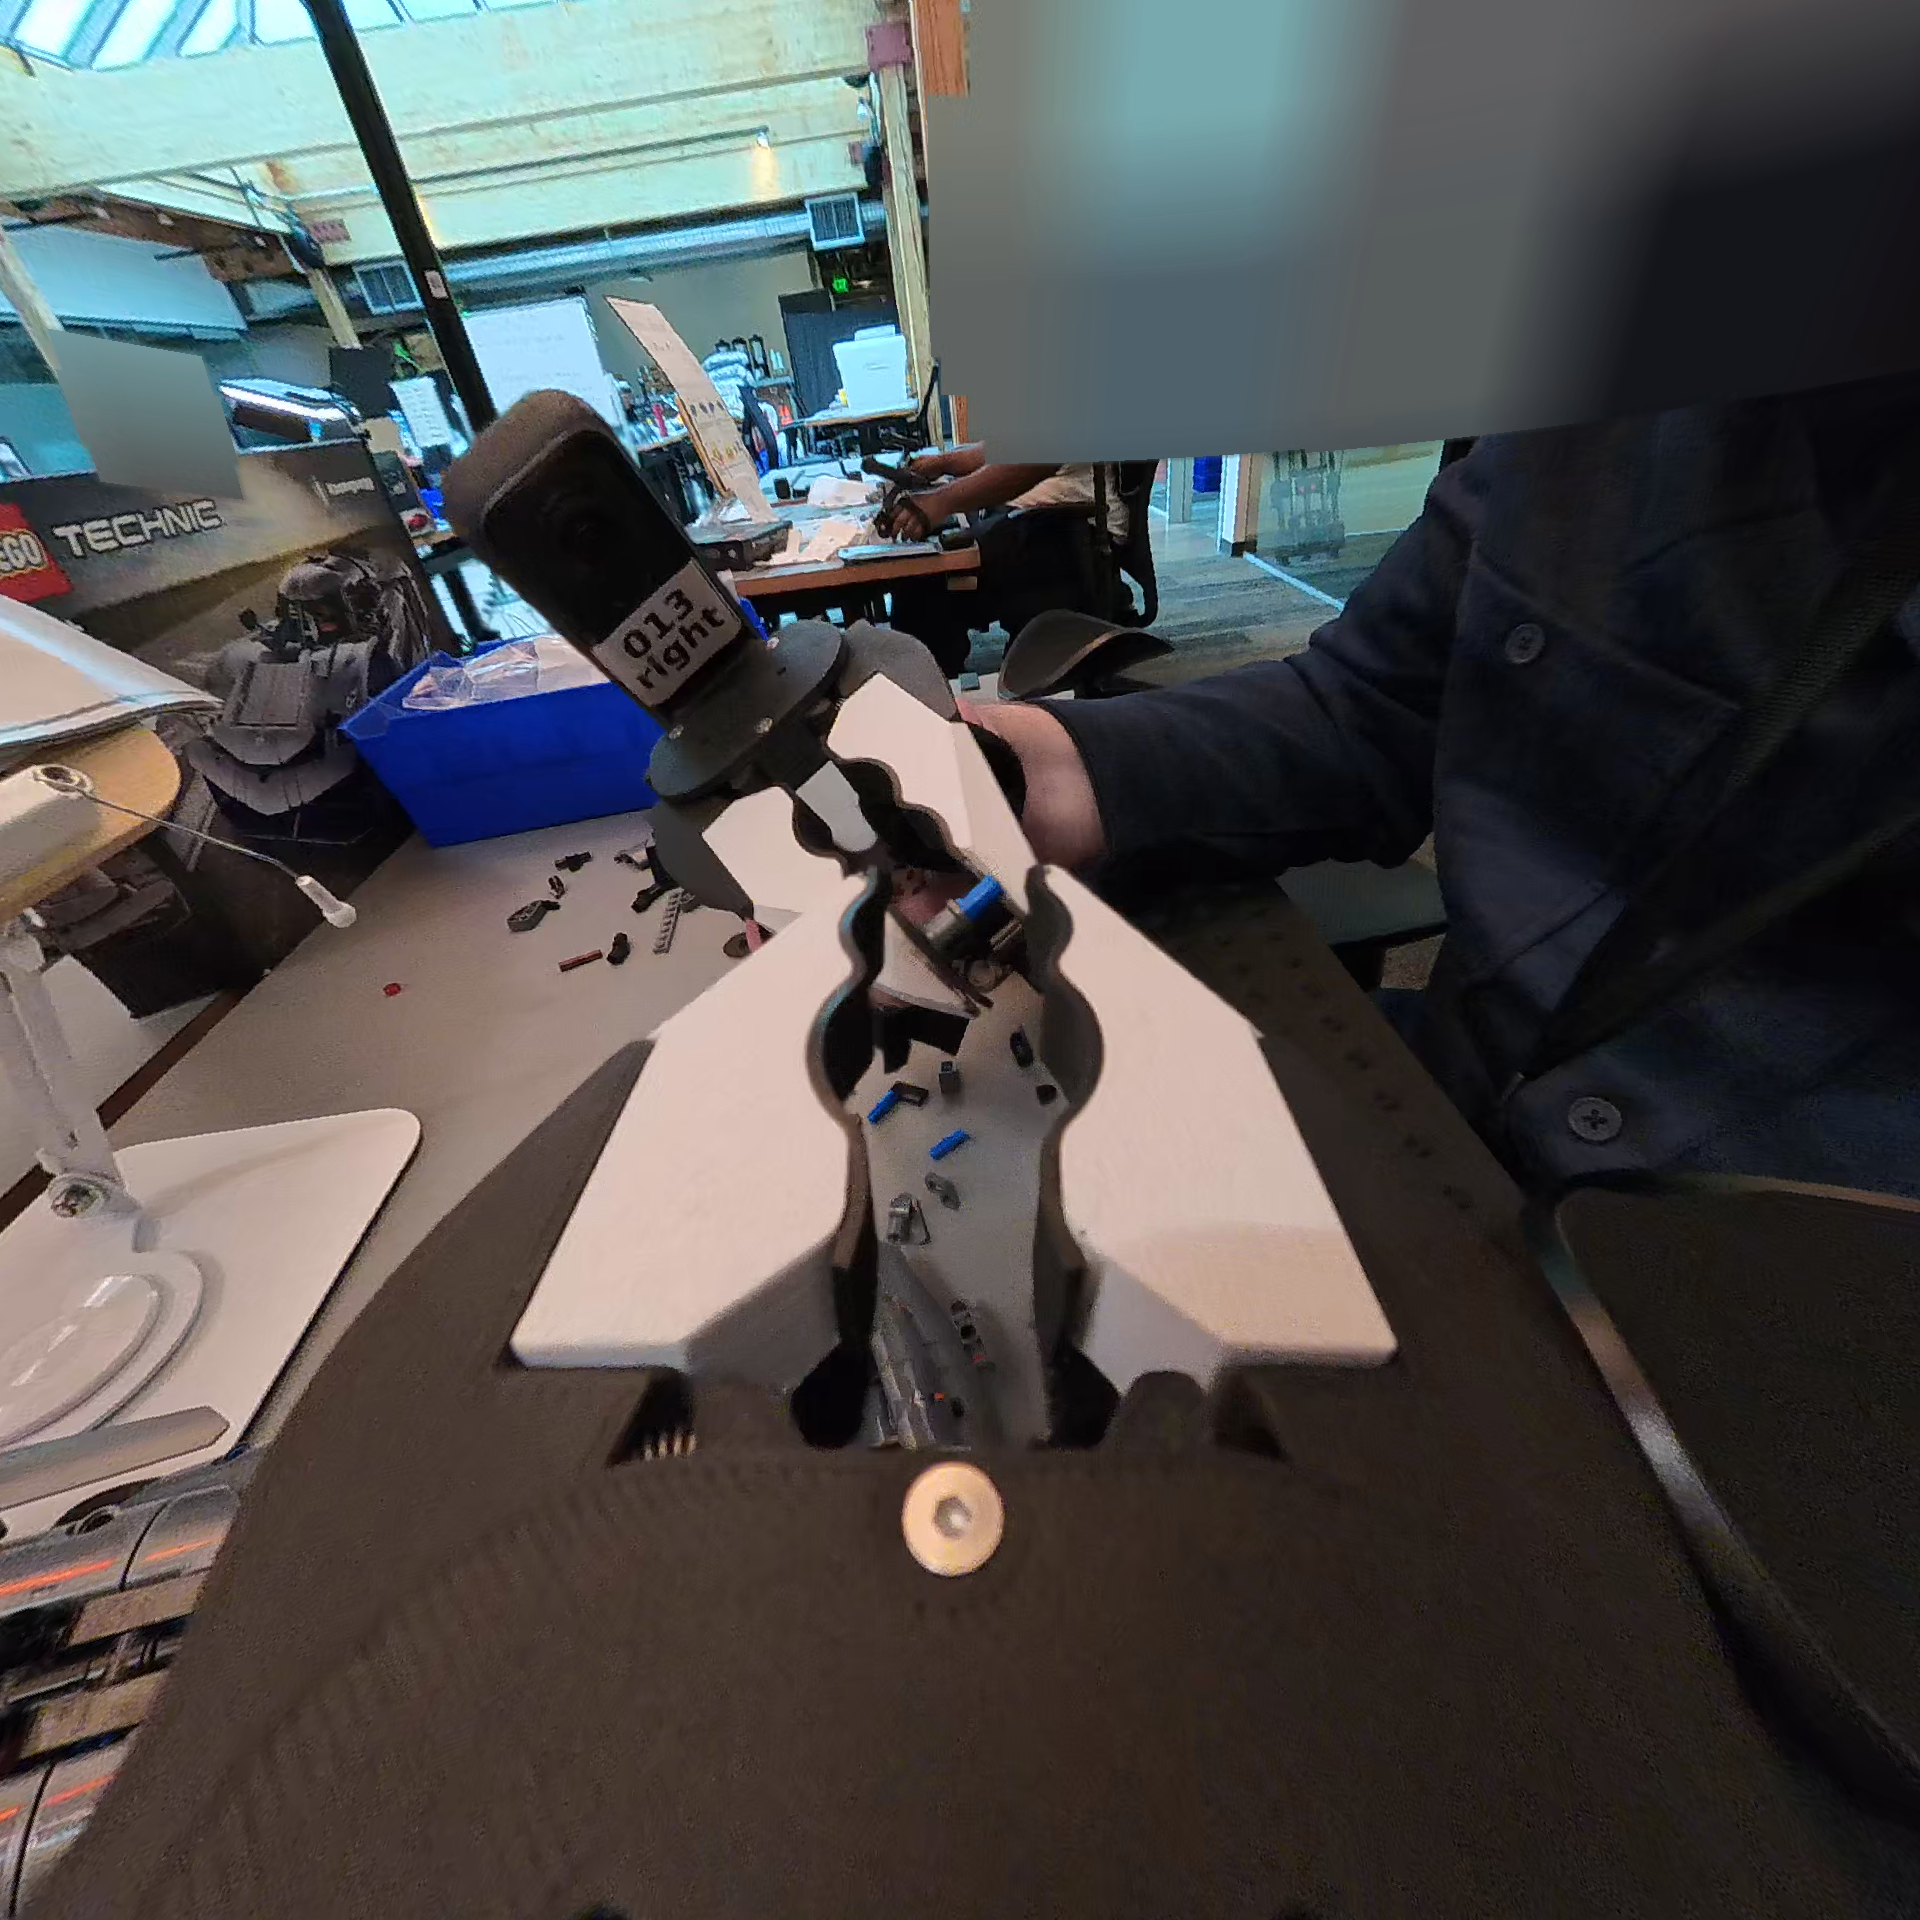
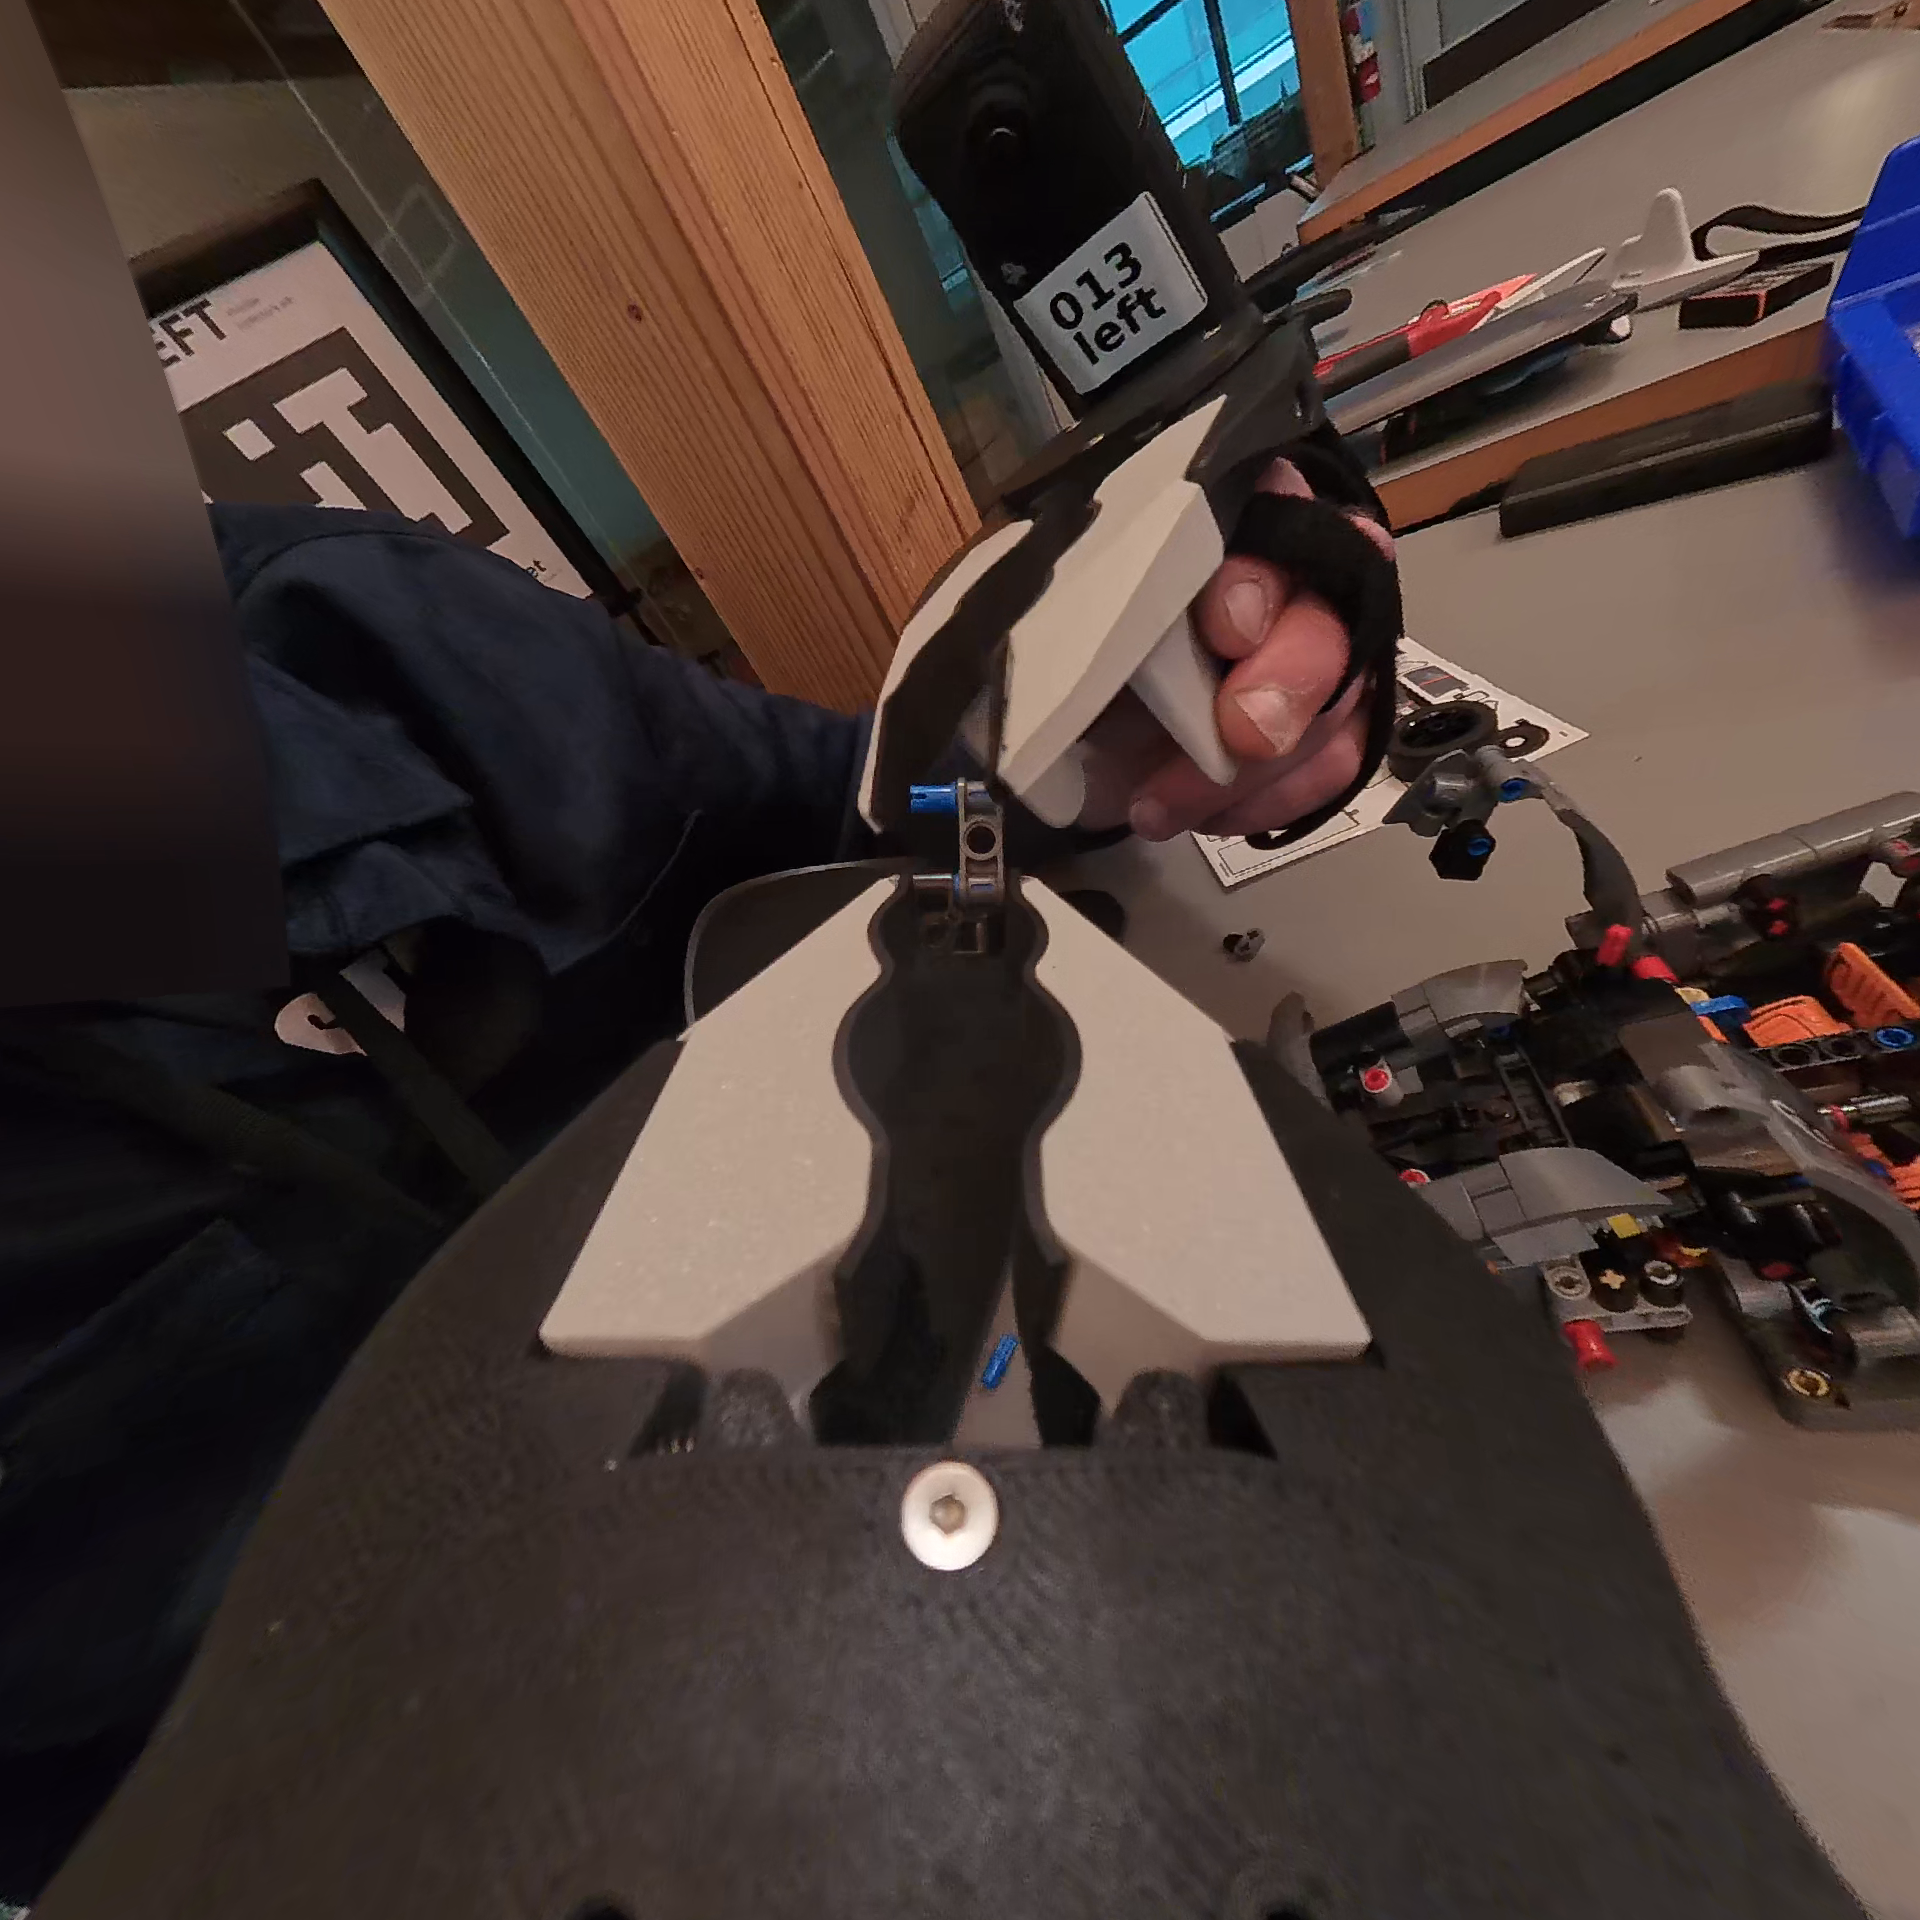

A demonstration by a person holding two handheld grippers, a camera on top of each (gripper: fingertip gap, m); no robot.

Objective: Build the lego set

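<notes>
Grey table [image 2: 1558,644] strewn with loose pieces [image 1: 914,1153]; half-built model [image 2: 1662,1122] beside; both grippers' fingers clamp one grey connector [image 2: 977,842].

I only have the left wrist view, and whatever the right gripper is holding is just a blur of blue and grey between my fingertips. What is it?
Observer: In the right wrist view, the right gripper is shut on the lower end of a small grey connector that stands upright.
Operator: And the blue part?
Observer: It is a blue pin that sticks out sideways near the connector's top. The left gripper reaches in from above with a tip on either side of that end. I cannot tell whether it pinches anything.
</notes>
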